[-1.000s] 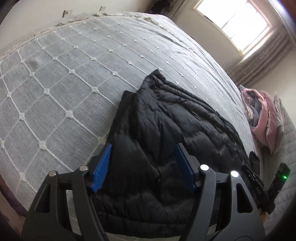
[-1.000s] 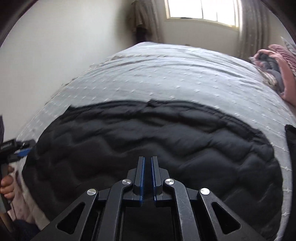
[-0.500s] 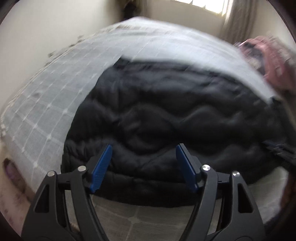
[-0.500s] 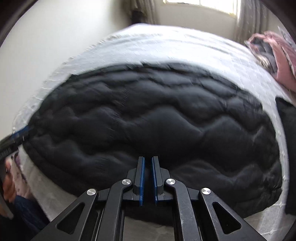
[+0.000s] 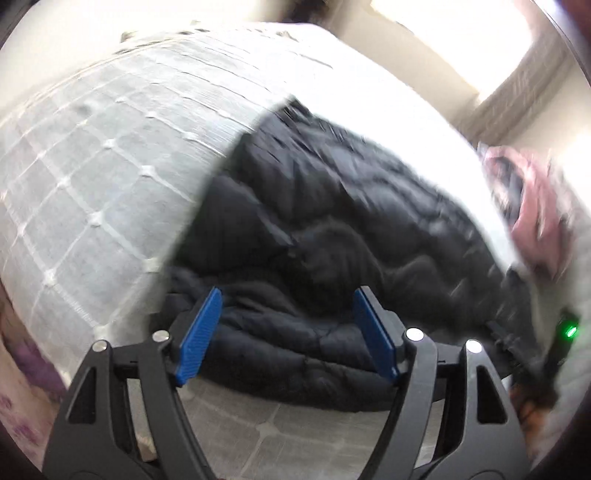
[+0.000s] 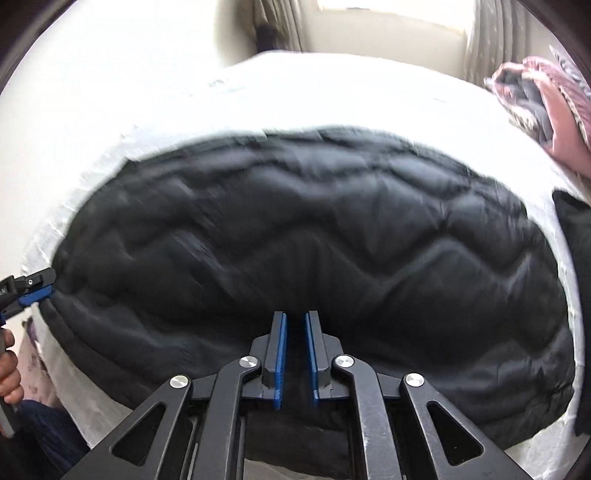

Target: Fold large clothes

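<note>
Left gripper just widened, empty, swinging back left; right gripper cracked open off the black quilted puffer jacket at 12 o'clock, so that fold looks done.

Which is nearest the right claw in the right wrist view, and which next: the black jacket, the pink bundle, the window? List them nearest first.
1. Black jacket: directly under and ahead of the right claw, spread on the bed.
2. Pink bundle: far right, beyond the jacket.
3. Window: top of the view, on the wall past the bed.
</note>
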A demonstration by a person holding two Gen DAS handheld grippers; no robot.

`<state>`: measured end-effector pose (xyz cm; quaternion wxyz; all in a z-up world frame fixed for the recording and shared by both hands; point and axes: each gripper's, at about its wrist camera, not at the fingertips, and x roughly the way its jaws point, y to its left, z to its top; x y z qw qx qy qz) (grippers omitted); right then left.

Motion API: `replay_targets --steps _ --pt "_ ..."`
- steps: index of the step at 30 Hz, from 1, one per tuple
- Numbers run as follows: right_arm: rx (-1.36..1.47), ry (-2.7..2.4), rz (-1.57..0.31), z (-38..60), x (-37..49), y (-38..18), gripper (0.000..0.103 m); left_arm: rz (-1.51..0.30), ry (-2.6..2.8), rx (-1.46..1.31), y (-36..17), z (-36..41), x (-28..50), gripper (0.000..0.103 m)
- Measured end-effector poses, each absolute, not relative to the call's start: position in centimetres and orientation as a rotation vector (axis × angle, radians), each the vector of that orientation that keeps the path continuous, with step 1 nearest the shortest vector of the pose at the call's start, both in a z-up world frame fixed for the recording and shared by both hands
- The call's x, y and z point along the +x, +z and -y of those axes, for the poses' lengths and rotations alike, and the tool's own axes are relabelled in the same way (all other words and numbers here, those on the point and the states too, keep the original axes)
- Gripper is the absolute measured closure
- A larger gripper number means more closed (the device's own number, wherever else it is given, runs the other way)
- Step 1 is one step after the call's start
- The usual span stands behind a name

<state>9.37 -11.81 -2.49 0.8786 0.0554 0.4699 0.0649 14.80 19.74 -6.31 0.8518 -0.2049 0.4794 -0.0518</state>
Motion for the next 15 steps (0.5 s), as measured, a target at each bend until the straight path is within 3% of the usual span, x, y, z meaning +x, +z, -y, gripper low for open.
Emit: replay_targets --steps 9,15 --pt "0.100 0.174 -0.942 9.3 9.6 -2.4 0.091 -1.071 0.049 -0.754 -10.2 -26.2 10.4 0.026" --pt "0.099 0.173 -0.947 8.4 10.1 -3.2 0.091 -1.111 -0.151 -0.829 -11.4 -23.6 10.8 0.025"
